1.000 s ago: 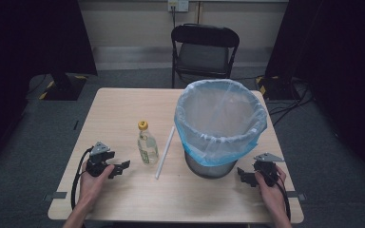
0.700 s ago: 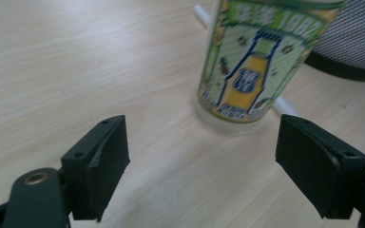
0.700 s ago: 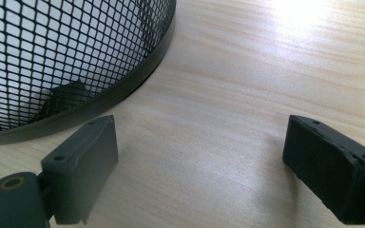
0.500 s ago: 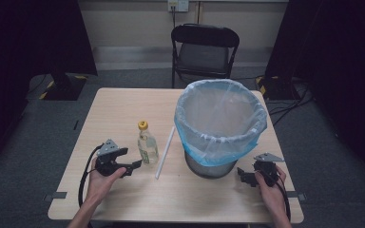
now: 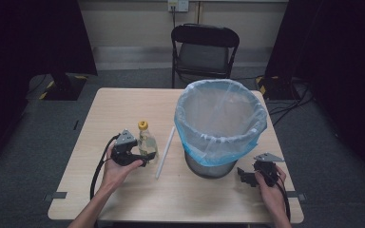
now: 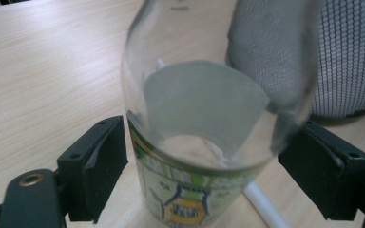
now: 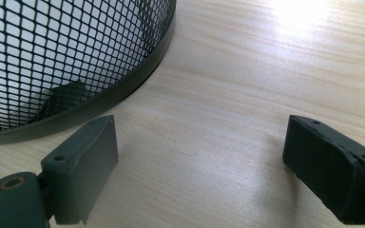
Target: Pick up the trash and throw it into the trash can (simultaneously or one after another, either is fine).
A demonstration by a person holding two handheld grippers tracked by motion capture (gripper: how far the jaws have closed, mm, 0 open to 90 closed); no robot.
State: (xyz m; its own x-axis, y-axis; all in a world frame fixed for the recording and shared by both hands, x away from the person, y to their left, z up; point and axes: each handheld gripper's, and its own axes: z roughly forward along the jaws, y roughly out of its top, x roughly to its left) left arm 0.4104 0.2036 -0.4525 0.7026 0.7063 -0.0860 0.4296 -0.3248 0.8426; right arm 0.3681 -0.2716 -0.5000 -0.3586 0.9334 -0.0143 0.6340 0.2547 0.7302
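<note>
Closing your wide-open left gripper (image 6: 204, 190) unevenly could topple the upright bottle (image 6: 209, 118) between its jaws onto the straw (image 5: 165, 151); your right gripper (image 7: 204, 171) gapes empty.

Dim room — blurred close-up, tabletop glare

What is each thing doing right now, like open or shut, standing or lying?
Left gripper: open, jaws either side of the bottle.
Right gripper: open, holding nothing.
Bottle: upright, capped, looks empty.
Bin: upright, lined with a blue bag.
Straw: lying flat.
Chair: unfolded, nobody on it.
</note>
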